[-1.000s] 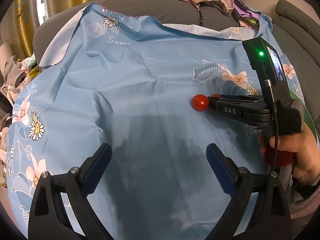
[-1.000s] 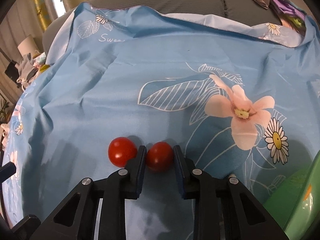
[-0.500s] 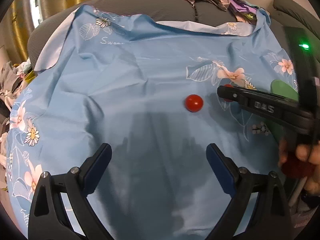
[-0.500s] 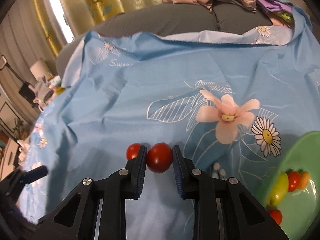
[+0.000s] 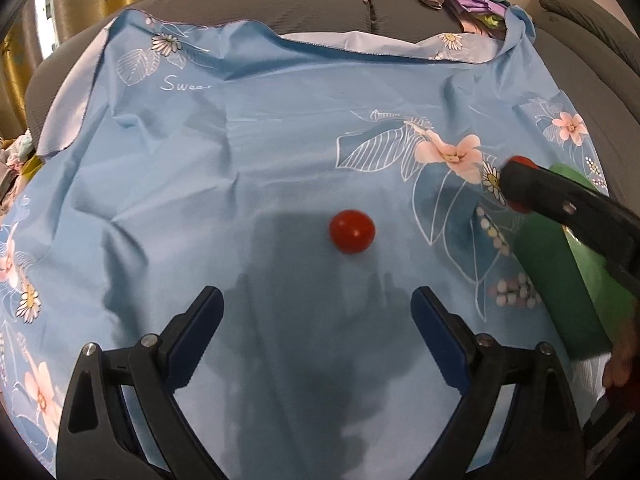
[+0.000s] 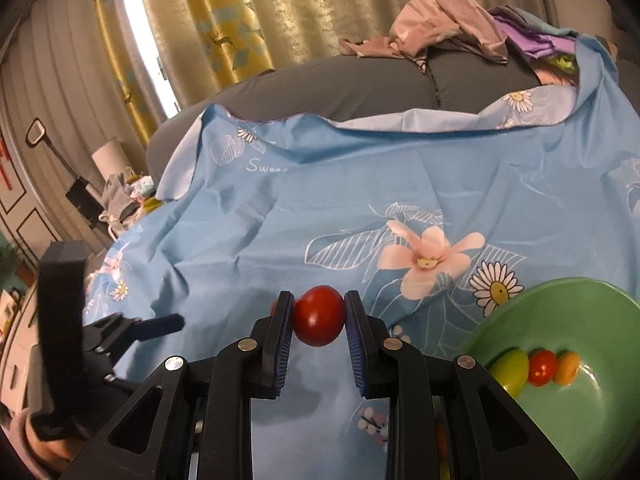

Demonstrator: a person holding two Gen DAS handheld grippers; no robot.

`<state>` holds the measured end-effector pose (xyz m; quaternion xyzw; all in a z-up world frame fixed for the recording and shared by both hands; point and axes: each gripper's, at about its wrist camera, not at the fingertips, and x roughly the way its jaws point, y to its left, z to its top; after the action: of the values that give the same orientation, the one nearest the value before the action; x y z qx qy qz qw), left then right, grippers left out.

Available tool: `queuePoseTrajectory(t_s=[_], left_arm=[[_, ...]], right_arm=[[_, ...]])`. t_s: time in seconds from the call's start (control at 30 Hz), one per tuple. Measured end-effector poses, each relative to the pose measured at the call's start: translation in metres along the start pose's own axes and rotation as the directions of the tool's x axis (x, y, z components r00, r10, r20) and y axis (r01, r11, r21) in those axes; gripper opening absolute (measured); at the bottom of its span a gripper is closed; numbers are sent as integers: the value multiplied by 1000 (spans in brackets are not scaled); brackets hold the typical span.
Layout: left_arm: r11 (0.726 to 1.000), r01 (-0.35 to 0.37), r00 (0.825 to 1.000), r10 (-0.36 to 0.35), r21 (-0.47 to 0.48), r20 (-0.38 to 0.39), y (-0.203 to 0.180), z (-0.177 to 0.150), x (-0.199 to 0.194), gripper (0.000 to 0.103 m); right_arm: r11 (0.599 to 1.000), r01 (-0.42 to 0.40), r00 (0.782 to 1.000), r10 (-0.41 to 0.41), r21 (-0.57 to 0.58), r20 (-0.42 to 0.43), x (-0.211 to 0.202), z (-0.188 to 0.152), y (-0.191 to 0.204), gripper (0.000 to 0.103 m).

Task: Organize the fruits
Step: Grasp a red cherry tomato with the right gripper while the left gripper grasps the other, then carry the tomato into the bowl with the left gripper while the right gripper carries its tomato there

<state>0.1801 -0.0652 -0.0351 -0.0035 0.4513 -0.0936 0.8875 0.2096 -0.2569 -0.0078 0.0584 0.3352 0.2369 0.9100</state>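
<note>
1. The right gripper (image 6: 319,322) is clamping a red cherry tomato (image 6: 319,315) between its blue pads, above the floral blue cloth (image 6: 320,208).
2. The left gripper (image 5: 316,338) is hanging with jaws spread wide, gripping nothing.
3. A second cherry tomato (image 5: 352,231) is lying mid-cloth, ahead of those jaws.
4. The green bowl (image 6: 592,412), near the cloth's right edge, is holding several small fruits.

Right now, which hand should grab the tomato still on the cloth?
Left. Its gripper is open with the tomato just ahead. The right gripper already holds another tomato.
</note>
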Motion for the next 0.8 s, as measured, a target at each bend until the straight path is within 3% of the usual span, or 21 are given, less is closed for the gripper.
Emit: queuePoseTrajectory(t_s=[0.23,0.4,0.57,0.8], left_arm=[[1000,14,1000,-14,7,-27,-11,19,29,89],[1000,-1,999,2,12,-48,-15,24,49,75],[999,-29,999,30,23,-45,-17,28,59,68],[998,-28,999,30,60,-28,-22,30,59,36]], right_arm=[[998,-50,998,48,49,34,-7,-3,-15,28],[995,-88,995,86,48,47,-9,-4,-16,28],[993,-107,993,105,48,58,-12,-5,-18,28],[992,-115,992,111,50,64,-13,-5,-19,28]])
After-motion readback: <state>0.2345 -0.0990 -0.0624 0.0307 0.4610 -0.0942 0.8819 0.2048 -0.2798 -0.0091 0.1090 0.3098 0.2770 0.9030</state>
